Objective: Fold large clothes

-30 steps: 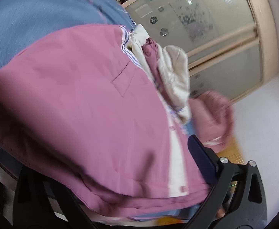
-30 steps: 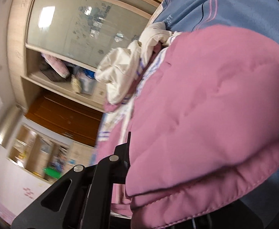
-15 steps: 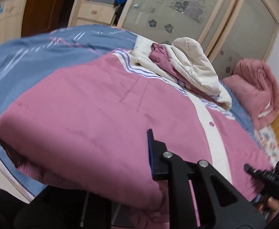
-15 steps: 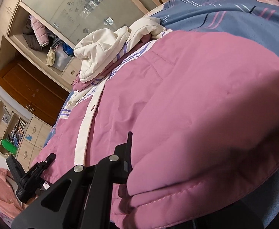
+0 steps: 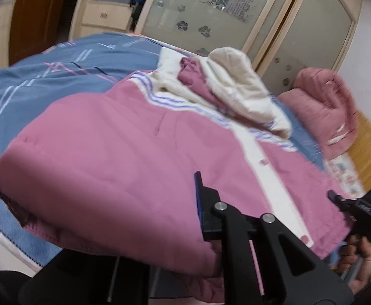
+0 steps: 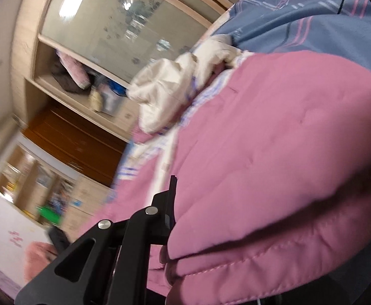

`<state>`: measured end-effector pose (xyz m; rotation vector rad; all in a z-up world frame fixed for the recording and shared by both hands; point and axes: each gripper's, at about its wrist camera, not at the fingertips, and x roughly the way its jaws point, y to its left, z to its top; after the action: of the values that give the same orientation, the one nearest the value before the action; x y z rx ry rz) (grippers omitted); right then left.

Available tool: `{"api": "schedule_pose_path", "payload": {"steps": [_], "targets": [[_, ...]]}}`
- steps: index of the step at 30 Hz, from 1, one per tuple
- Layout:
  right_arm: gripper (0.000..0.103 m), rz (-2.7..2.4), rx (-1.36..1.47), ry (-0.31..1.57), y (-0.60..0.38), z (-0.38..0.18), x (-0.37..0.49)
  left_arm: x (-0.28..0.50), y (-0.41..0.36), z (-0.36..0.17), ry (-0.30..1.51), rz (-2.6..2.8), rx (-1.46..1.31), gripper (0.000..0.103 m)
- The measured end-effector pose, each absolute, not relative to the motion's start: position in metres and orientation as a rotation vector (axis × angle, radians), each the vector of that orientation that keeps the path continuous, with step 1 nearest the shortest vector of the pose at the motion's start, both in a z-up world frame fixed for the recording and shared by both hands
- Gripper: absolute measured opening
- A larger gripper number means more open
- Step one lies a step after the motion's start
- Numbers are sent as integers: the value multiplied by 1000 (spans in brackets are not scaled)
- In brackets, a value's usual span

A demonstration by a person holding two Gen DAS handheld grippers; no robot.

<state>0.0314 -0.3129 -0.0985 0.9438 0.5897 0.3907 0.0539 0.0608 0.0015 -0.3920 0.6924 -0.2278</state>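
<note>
Two wrist views of a padded pink jacket with a cream hood and cream button placket (image 5: 124,157), spread across a blue striped bedsheet (image 5: 40,86).

The risk, as a guess: both claws hold only the thick hem, so the slippery padded fabric could slide out as it lifts, or the fold could land crooked if one side rises faster than the other. The loose hood, bunched at the upper centre, could be dragged out of place and spoil the shape.

In the left view, the left gripper (image 5: 200,231) sits at the lower centre, its jaws together and clamped on the jacket's near hem; fabric bulges over and around the black finger. The right gripper (image 5: 355,211) appears at the lower right edge, held in a hand.

In the right view, the right gripper (image 6: 170,218) at the lower centre is likewise pinched shut on the hem, pink quilting billowing over it.

The jacket fills most of both frames, puffy, stitched in panels, with blue-and-white stripes below the hood.
</note>
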Motion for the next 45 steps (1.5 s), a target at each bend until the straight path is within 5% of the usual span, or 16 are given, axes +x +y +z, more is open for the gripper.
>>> {"api": "schedule_pose_path", "payload": {"steps": [19, 24, 33, 36, 37, 39, 41, 45], "targets": [[8, 516, 941, 385, -342, 64, 235, 278, 78, 175, 503, -378, -533, 11], [8, 438, 906, 432, -344, 55, 330, 383, 72, 150, 556, -322, -530, 12], [10, 324, 891, 562, -358, -54, 453, 510, 55, 31, 651, -286, -469, 17], [25, 352, 898, 561, -357, -63, 458, 515, 62, 15, 624, -343, -518, 27], [32, 369, 901, 555, -357, -59, 457, 514, 65, 15, 615, -374, -545, 40], [82, 413, 925, 523, -357, -47, 452, 508, 71, 27, 574, -465, -594, 101], [97, 425, 970, 457, -361, -26, 442, 494, 76, 51, 481, -457, -609, 101], [102, 466, 1008, 404, -365, 10, 431, 485, 84, 97, 437, -474, -642, 101]]}}
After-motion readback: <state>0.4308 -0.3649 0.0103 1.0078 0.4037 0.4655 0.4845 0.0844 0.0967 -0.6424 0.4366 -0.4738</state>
